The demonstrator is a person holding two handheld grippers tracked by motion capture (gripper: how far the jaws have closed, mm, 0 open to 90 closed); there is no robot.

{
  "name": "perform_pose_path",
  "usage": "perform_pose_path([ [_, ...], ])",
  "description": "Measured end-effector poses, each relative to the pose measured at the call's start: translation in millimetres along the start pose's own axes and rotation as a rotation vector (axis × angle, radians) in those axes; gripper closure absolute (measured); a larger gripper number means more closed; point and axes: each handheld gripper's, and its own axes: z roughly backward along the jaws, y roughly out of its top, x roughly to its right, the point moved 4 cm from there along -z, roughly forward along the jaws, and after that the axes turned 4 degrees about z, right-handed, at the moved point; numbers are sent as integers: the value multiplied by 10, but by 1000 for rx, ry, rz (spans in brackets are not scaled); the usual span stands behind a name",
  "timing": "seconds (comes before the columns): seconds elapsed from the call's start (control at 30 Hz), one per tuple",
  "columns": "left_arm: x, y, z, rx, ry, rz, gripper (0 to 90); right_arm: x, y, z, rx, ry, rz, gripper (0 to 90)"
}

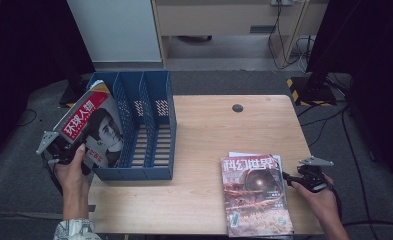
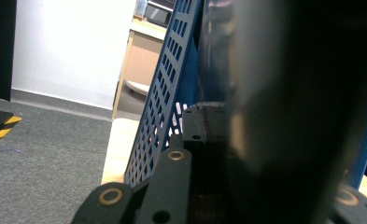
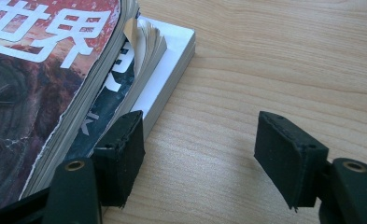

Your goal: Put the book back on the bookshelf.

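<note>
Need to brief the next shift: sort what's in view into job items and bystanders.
Job:
- magazine in the left gripper
- blue file rack
- stack of magazines by the right gripper

Bystanders:
- cables
- cabinet
- black stand

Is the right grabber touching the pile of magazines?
Touching. In the right gripper view, one pad of the right gripper rests against the edge of the magazine stack; the other pad stands free over the table.
</note>
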Motion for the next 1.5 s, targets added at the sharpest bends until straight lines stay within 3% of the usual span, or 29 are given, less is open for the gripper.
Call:
perform_pose_path([
  [0.4,-10,28,18,7,26,-7,865,1,-1,-1,-1,0,-2,331],
  [0.7,27,78,-49,34,49,-80,865,4,-9,-10,-5,-2,1,333],
  [0.9,32,92,-105,45,47,-92,865,5,-12,-15,-6,-4,0,335],
  [1.03,77,118,-164,56,51,-121,865,5,-16,-18,-6,-6,3,336],
  [1.27,49,52,-255,56,55,-90,865,7,-18,-17,-7,-4,2,336],
  [1.33,46,49,-253,53,68,-103,865,7,-18,-16,-10,-2,0,336],
  [1.5,21,47,-249,45,71,-88,860,2,-18,-12,-8,-3,1,335],
])
